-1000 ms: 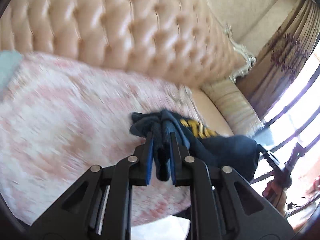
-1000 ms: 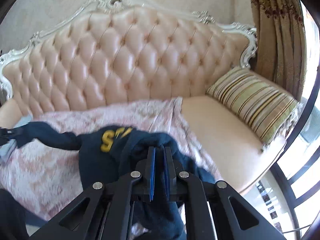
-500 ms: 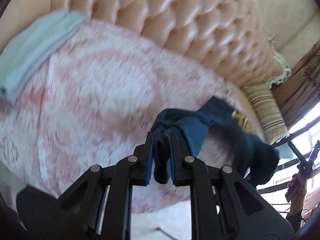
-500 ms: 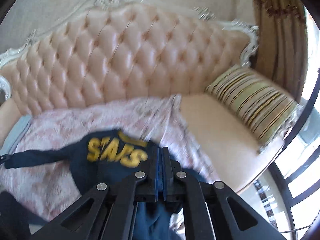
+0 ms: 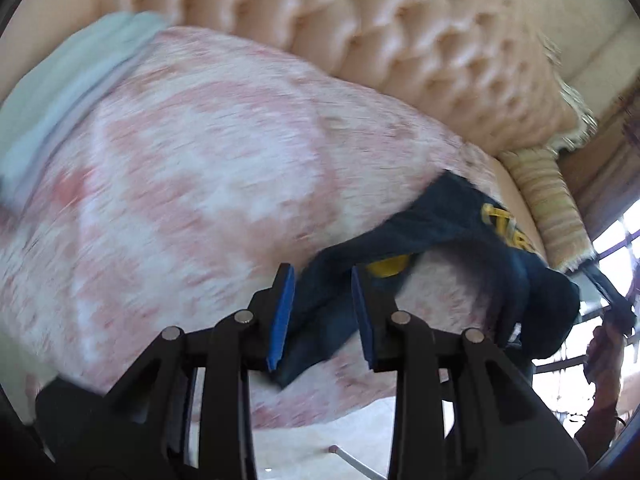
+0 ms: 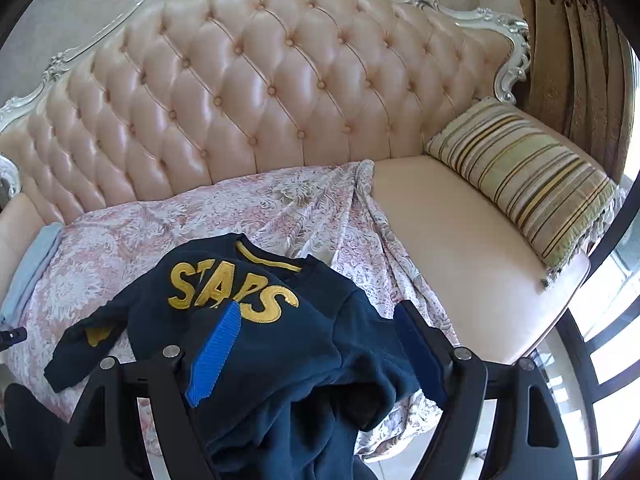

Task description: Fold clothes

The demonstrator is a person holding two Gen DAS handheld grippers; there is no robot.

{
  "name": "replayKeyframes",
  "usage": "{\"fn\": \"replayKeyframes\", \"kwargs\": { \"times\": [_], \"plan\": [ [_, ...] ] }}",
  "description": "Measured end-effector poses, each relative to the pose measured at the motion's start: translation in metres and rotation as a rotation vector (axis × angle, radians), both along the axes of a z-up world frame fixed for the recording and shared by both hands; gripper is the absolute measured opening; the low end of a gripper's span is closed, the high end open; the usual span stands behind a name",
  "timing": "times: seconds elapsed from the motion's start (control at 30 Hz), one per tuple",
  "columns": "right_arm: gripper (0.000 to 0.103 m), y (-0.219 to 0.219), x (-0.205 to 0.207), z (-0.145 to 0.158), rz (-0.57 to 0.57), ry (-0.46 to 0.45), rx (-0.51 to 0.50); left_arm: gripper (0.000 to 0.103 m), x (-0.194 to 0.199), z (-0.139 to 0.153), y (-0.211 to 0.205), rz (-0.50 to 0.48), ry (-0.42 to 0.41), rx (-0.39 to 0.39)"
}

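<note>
opening tongs [image 6: 316, 332] angled down over sweatshirt [image 6: 248, 336]

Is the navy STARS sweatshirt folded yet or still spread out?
Not folded. The navy STARS sweatshirt lies rumpled, lettering up, on the pink floral sheet, one sleeve stretched sideways, hem bunched.

Bare sofa seat [image 6: 452, 224] at right centre lies open up to the striped cushion [image 6: 520, 176]. The tufted backrest [image 6: 260, 92] walls the top; the navy sweatshirt [image 6: 280, 344] covers the lower centre.
</note>
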State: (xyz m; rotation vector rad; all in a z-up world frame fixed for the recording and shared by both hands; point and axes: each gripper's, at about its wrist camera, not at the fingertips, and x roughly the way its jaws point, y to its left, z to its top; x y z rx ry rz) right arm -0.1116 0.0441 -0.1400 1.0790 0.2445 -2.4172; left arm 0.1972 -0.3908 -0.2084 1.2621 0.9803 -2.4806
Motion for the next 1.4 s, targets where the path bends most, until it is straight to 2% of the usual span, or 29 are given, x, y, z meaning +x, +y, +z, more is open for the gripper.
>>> {"fn": "replayKeyframes", "kwargs": {
  "times": [0.07, 0.1, 0.27, 0.37, 0.47, 0.6, 0.73, 0.87, 0.93, 0.97, 1.07, 1.23, 1.4],
  "plan": [
    [0.080, 0.003, -0.001, -0.005, -0.004, -0.017, -0.035, 0.055, -0.036, 0.005, 0.010, -0.074, 0.031, 0.025],
    [0.080, 0.006, 0.000, -0.008, -0.003, -0.032, -0.052, 0.057, -0.057, 0.007, 0.015, -0.113, 0.048, 0.043],
    [0.080, 0.017, 0.004, -0.024, -0.006, -0.085, -0.096, 0.057, -0.176, 0.008, 0.037, -0.277, 0.071, 0.128],
    [0.080, 0.024, 0.003, -0.027, 0.005, -0.095, -0.101, 0.057, -0.247, -0.006, 0.050, -0.348, 0.012, 0.173],
    [0.080, 0.030, -0.001, -0.027, 0.009, -0.101, -0.107, 0.057, -0.296, -0.025, 0.057, -0.365, -0.069, 0.192],
    [0.080, 0.040, -0.009, -0.027, 0.007, -0.095, -0.108, 0.057, -0.335, -0.047, 0.068, -0.375, -0.158, 0.197],
    [0.080, 0.047, -0.016, -0.030, -0.009, -0.100, -0.117, 0.056, -0.353, -0.061, 0.080, -0.391, -0.222, 0.168],
    [0.080, 0.049, -0.022, -0.036, -0.017, -0.115, -0.120, 0.054, -0.368, -0.073, 0.101, -0.436, -0.327, 0.031],
    [0.080, 0.048, -0.021, -0.037, -0.012, -0.116, -0.119, 0.053, -0.371, -0.074, 0.114, -0.489, -0.339, -0.005],
    [0.080, 0.047, -0.022, -0.037, -0.009, -0.117, -0.118, 0.048, -0.372, -0.075, 0.119, -0.510, -0.347, -0.028],
    [0.080, 0.045, -0.023, -0.038, -0.006, -0.121, -0.116, 0.010, -0.374, -0.075, 0.129, -0.537, -0.386, -0.126],
    [0.081, 0.038, -0.029, -0.028, 0.025, -0.096, -0.110, 0.009, -0.351, -0.041, 0.126, -0.539, -0.268, -0.140],
    [0.082, 0.023, -0.059, -0.027, 0.055, -0.098, -0.084, 0.009, -0.314, 0.007, 0.126, -0.529, -0.121, -0.153]
  ]
}}
